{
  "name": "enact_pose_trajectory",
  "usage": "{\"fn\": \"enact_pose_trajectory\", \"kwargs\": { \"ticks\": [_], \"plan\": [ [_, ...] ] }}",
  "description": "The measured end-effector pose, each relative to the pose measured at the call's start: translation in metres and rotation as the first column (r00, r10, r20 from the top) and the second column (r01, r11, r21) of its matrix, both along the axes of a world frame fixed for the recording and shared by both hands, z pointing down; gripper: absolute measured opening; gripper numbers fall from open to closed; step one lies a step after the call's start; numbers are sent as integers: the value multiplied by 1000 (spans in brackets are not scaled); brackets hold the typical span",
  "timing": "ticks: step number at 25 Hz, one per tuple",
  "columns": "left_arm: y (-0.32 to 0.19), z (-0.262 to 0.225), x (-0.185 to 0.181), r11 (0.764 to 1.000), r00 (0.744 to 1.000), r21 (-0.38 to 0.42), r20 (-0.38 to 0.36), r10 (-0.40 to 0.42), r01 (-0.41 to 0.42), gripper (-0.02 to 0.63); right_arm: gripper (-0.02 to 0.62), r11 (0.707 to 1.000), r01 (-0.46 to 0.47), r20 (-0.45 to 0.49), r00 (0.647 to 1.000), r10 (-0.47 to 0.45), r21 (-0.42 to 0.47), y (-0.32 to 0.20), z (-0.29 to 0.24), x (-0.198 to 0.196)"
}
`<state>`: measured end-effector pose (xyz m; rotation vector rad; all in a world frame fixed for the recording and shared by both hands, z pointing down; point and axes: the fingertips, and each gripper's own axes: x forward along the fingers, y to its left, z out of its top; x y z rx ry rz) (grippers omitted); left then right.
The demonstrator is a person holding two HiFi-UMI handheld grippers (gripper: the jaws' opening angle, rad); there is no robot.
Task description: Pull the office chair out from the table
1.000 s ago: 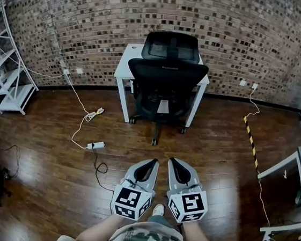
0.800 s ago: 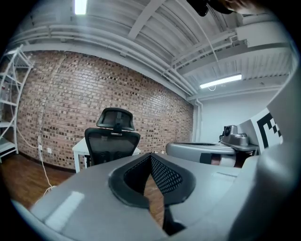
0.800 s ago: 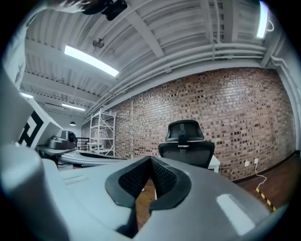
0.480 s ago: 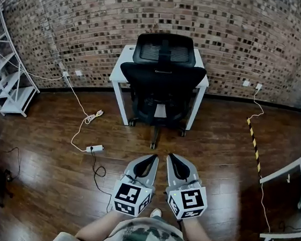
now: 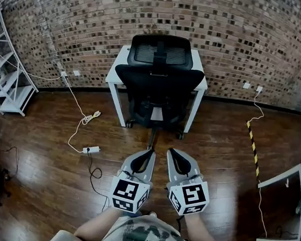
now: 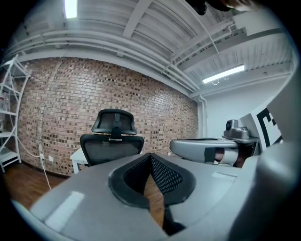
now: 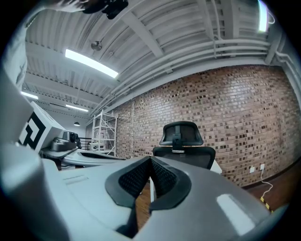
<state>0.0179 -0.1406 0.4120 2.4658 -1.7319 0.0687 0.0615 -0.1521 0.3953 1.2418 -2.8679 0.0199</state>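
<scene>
A black office chair (image 5: 157,85) with a mesh back and headrest is tucked under a small white table (image 5: 117,70) against the brick wall. Its back faces me. Both grippers are held side by side in front of my body, short of the chair's wheeled base (image 5: 152,136). My left gripper (image 5: 151,152) is shut and empty. My right gripper (image 5: 169,151) is shut and empty too. The chair (image 6: 113,139) stands ahead beyond the closed jaws in the left gripper view, and the chair (image 7: 183,143) also shows straight ahead in the right gripper view.
A white power strip (image 5: 91,150) with cables lies on the wood floor to the left. A white metal shelf (image 5: 3,81) stands at the far left. Another white table edge (image 5: 290,176) is at the right, with a yellow-black tape strip (image 5: 253,142) on the floor.
I have walked closer to the chair: it and the table now look larger and nearer, and both shut grippers have moved forward with me toward its base.
</scene>
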Motion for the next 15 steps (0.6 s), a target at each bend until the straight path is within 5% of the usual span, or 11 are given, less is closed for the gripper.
{"fn": "enact_pose_trajectory", "kwargs": {
  "ticks": [15],
  "plan": [
    [-88,9,-20,1000,999,8,-48,-9,9,12,0,1000,10,-29,1000,-10,-14,-85,13,-17]
  ]
}}
